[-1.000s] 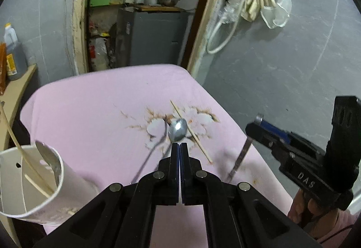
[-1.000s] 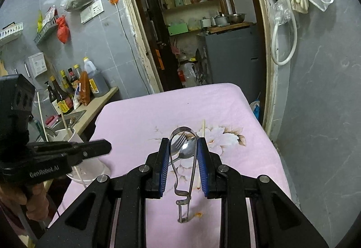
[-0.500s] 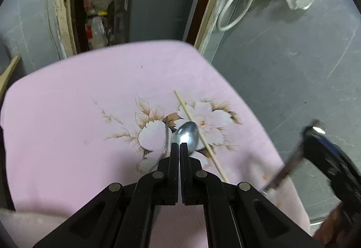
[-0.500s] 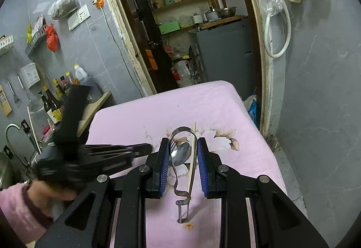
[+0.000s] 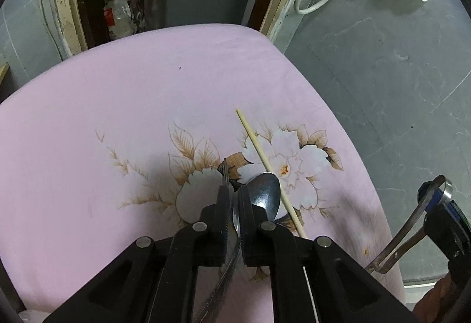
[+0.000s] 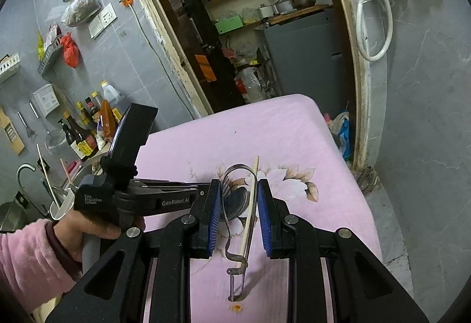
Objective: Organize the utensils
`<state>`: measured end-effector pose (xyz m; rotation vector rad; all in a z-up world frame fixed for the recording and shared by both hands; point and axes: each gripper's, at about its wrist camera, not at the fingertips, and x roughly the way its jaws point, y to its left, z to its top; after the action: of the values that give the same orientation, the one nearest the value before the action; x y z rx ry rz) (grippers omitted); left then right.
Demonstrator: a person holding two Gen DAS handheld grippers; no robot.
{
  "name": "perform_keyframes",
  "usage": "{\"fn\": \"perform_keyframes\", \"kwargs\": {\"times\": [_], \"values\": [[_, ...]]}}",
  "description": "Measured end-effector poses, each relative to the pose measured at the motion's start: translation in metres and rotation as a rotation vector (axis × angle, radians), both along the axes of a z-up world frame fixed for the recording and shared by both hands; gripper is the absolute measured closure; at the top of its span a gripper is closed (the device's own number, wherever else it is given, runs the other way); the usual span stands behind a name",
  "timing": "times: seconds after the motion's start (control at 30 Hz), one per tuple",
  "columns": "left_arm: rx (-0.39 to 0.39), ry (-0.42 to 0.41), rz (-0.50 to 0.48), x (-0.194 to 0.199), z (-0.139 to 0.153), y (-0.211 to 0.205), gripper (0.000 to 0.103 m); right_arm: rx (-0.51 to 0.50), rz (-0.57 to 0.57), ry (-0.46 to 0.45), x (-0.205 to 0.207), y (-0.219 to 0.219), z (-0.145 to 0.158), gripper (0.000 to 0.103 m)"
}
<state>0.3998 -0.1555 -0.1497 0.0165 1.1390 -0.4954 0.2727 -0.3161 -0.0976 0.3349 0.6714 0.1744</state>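
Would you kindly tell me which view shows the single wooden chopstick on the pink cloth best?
The left wrist view: the pale wooden chopstick lies almost fully exposed there. In the right wrist view, the metal clip crosses it, leaving only parts visible.

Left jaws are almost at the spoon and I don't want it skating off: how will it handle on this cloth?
The metal spoon looks polished, so probably slippery between the jaws. It lies flat on the pink floral cloth, which may bunch if pushed. The chopstick lies against its bowl and may roll.

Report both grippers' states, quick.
Left gripper: jaws opening, barely apart, astride the spoon neck; no grip shows.
Right gripper: closed on the metal tongs.
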Motion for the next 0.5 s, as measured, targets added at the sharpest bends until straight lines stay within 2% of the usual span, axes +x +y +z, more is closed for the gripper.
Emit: {"fn": "perform_keyframes", "kwargs": {"times": [0.27,0.3,0.4,0.5], "values": [[0.063,0.061,-0.023,0.018,0.005,-0.011,0.096,0.010,0.013,0.005,0.003,0.000,-0.005,0.082],[0.069,0.065,-0.027,0.019,0.005,-0.013,0.093,0.012,0.014,0.004,0.003,0.000,-0.005,0.082],[0.096,0.067,-0.028,0.021,0.004,-0.015,0.069,0.017,0.010,0.005,0.003,0.000,-0.005,0.082],[0.079,0.066,-0.029,0.023,0.004,-0.016,0.069,0.023,0.008,0.006,0.003,0.000,-0.005,0.082]]}}
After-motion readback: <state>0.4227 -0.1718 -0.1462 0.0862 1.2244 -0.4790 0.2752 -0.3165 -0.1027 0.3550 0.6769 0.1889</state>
